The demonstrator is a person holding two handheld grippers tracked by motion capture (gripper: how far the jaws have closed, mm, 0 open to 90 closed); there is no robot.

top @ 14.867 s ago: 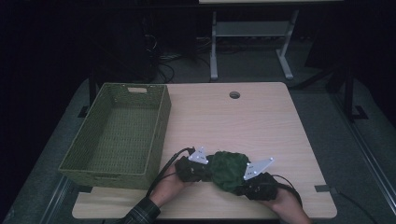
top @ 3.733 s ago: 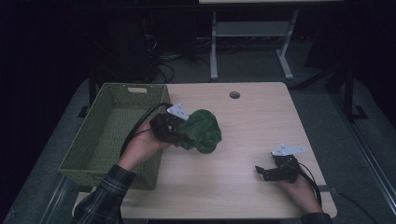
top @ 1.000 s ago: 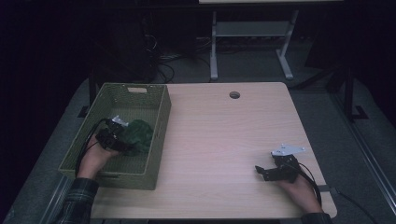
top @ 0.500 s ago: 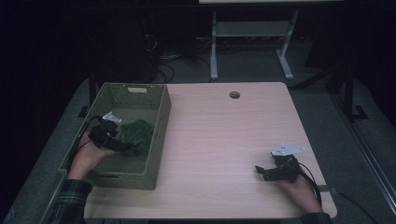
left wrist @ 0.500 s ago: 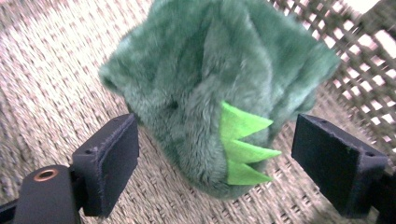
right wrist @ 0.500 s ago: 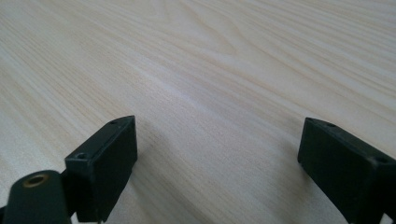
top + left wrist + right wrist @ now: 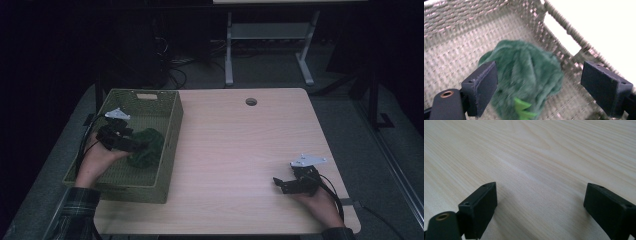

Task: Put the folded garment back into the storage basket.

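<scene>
Jaws of the left gripper have just been opening and stand wide, clear of the green plush toy lying in the woven basket at the table's left. Lift straight up — avoid snagging fur. Right gripper is open, empty. One toy, one basket.

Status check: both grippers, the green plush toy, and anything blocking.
Left gripper just opened, plush toy loose in basket. Right gripper open, idle over table. Nothing in the way.

Plush toy in basket, at table's left edge.
</scene>
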